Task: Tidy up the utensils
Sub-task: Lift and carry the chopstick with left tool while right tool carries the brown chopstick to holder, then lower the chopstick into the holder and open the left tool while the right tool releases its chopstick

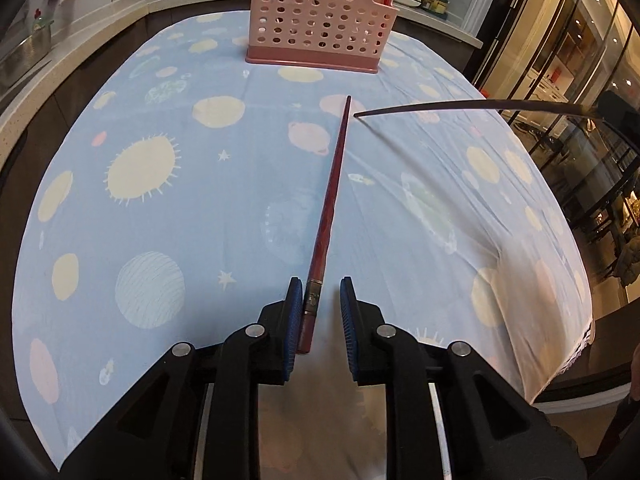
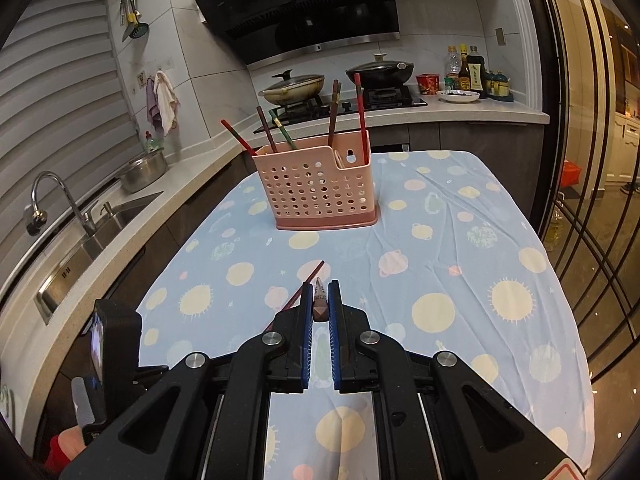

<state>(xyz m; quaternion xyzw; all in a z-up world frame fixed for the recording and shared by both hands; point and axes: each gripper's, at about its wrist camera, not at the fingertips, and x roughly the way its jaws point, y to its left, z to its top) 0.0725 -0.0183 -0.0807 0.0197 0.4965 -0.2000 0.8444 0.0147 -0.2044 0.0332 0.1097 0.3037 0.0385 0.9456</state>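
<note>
Left gripper [image 1: 320,284], jaws slightly parted, straddles the butt of a red chopstick [image 1: 330,196] lying mid-tablecloth [image 1: 140,240]; right gripper [image 2: 320,294] clamps a dark chopstick [image 2: 320,308] end-on. Both look light, stiff, slippery: grasp near the thick end. Pink holder [image 2: 316,188] stands toward the far edge.

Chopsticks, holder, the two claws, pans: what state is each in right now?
Red chopstick: lying on tablecloth, between open pads.
Dark chopstick: held off the table.
Left gripper: open.
Right gripper: shut on dark chopstick.
Pink holder: upright, chopsticks inside.
Pans: lidded.
</note>
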